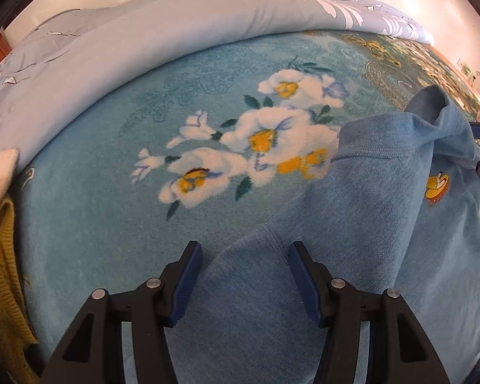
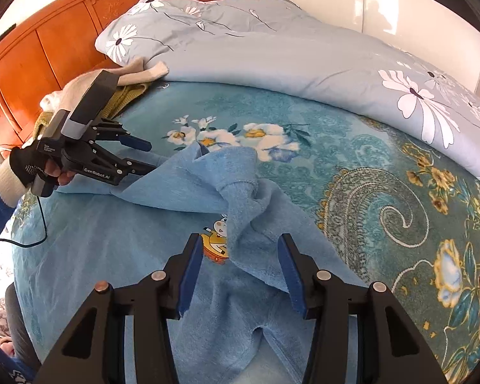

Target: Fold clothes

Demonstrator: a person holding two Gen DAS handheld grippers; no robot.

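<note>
Blue fleece, soft and a little thick: this is the sweatshirt, and it lies crumpled on the floral blanket of the bed, on the near side, with a small cartoon print showing on its front. One sleeve, or a folded part, is thrown over the body and its ribbed cuff stands up in the middle.

I judge the cloth is light and limp, not slippery; it will sag and drag, so it wants a grip on two layers at an edge or seam, not in the middle.

The left gripper has its fingers spread over the left edge of the garment and pinches nothing. The right gripper is spread too, hovering over the bunched fold near the print; the cloth lies between the pads but is not clamped.

A grey flowered duvet is on the far side. A mustard knit lies on the far left, well apart.
</note>
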